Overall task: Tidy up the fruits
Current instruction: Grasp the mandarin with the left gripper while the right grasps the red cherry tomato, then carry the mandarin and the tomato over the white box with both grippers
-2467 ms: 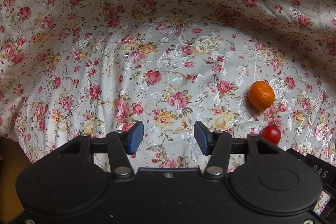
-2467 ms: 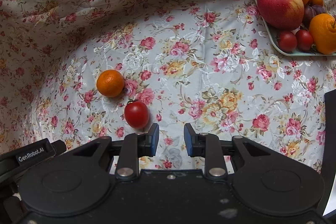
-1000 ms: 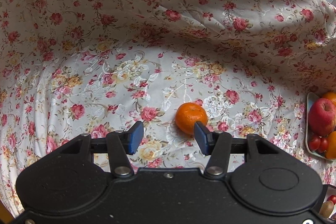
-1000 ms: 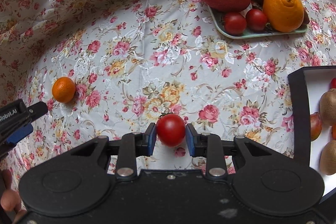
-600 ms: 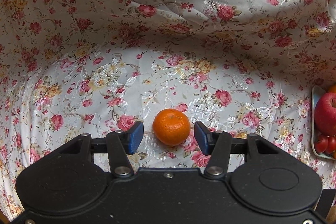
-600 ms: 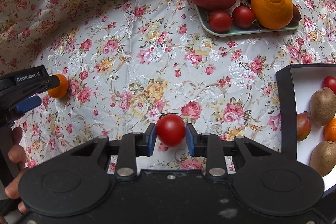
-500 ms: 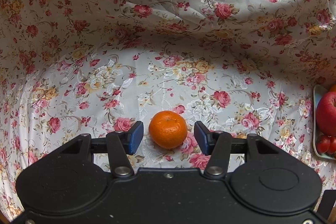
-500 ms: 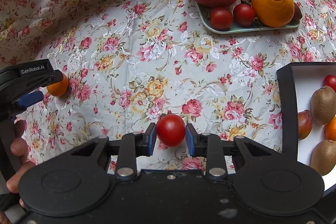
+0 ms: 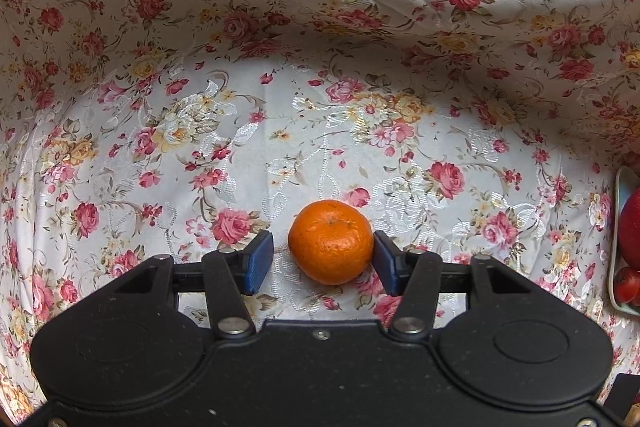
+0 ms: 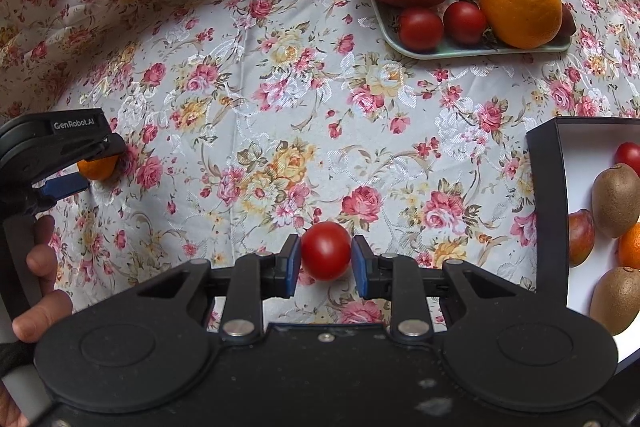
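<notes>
Right claw [image 10: 325, 261] clamped on tomato [image 10: 326, 250]; box [image 10: 546, 195] at 3 o'clock, tray [image 10: 404, 39] at 1 o'clock. Left claw [image 9: 323, 262] apart, straddling mandarin [image 9: 330, 241] on cloth [image 9: 304, 131].

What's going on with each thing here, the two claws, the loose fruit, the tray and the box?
Left gripper: open around the mandarin.
Mandarin: on the cloth, touching one finger only.
Right gripper: shut on the tomato.
Tomato: clamped.
Tray: piled with fruit.
Black box: open, partly filled with fruit.

Home: floral tablecloth [image 10: 280, 99], fruit tray [image 10: 460, 51]
</notes>
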The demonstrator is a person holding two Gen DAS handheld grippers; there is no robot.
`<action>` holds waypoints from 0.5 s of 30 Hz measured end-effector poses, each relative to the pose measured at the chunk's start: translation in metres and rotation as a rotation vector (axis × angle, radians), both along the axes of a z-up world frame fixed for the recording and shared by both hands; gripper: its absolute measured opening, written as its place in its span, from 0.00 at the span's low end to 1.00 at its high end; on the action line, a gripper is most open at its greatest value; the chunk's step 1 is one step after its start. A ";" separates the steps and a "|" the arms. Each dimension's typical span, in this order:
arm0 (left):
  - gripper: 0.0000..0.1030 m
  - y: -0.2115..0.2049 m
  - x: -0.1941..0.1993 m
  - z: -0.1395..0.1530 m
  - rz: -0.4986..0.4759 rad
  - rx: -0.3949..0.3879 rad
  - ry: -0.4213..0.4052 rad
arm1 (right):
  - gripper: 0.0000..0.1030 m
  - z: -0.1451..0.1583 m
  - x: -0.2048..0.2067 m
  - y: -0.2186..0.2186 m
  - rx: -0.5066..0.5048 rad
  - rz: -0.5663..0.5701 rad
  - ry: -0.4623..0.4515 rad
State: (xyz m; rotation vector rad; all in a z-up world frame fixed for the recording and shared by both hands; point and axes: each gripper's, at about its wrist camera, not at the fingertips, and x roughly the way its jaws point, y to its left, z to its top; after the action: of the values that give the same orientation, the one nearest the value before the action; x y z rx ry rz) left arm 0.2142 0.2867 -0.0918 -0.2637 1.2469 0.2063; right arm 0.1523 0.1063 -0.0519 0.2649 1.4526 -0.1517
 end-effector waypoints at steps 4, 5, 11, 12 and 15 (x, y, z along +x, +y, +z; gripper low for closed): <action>0.58 0.001 0.002 -0.001 -0.006 0.014 -0.007 | 0.29 -0.001 0.001 -0.001 0.009 -0.007 0.007; 0.58 0.001 0.002 -0.001 -0.005 0.015 -0.007 | 0.29 -0.001 0.001 -0.001 0.014 -0.009 0.009; 0.49 -0.004 0.002 0.003 -0.017 0.009 -0.029 | 0.32 -0.007 0.001 -0.005 0.059 -0.034 0.044; 0.49 -0.005 0.001 0.004 -0.009 0.009 -0.026 | 0.32 -0.008 0.001 -0.005 0.066 -0.038 0.050; 0.49 -0.008 -0.002 0.013 0.013 0.005 -0.001 | 0.33 -0.011 0.002 -0.008 0.083 -0.053 0.062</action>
State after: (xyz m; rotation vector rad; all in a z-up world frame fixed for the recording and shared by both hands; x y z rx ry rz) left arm 0.2122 0.2786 -0.0792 -0.2680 1.2439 0.2202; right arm 0.1548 0.0979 -0.0625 0.3688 1.5162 -0.1438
